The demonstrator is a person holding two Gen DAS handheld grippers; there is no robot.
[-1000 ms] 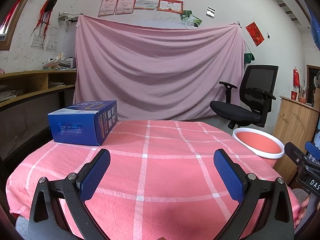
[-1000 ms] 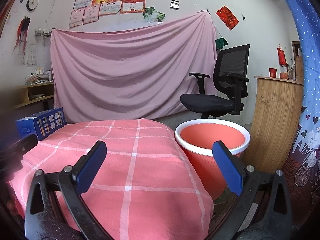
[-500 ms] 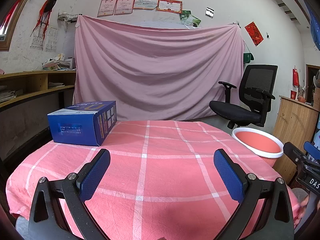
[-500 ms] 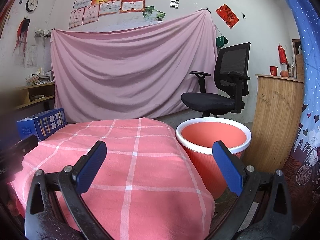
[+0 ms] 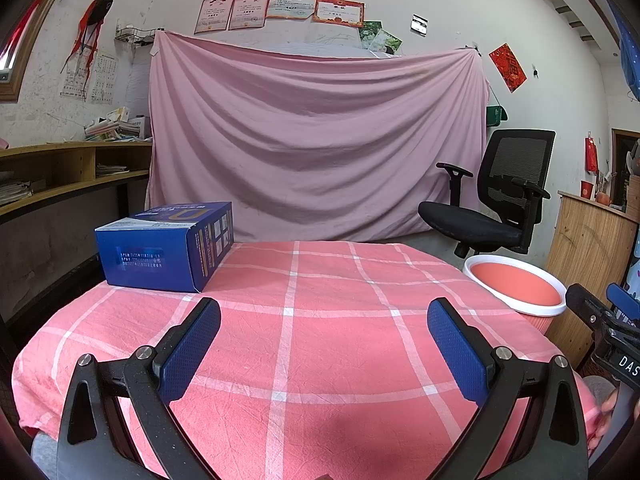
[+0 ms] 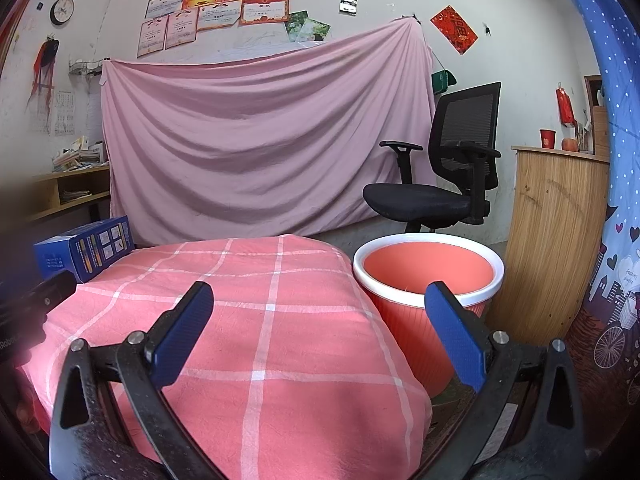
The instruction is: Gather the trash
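Trash: 1 blue box (image 5: 166, 246) is seen lying on the table (image 5: 320, 320), at its far left corner.
Bin: orange bin (image 6: 428, 276) is set beside the table, on its right; no trash is seen inside.
Left gripper (image 5: 324, 316): spread wide, nothing held.
Right gripper (image 6: 320, 304): spread wide, nothing held.
Progress: nothing judged collected; box is left to be grasped and binned.

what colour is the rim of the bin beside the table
White rim on a coral bin; clearest in the right wrist view.
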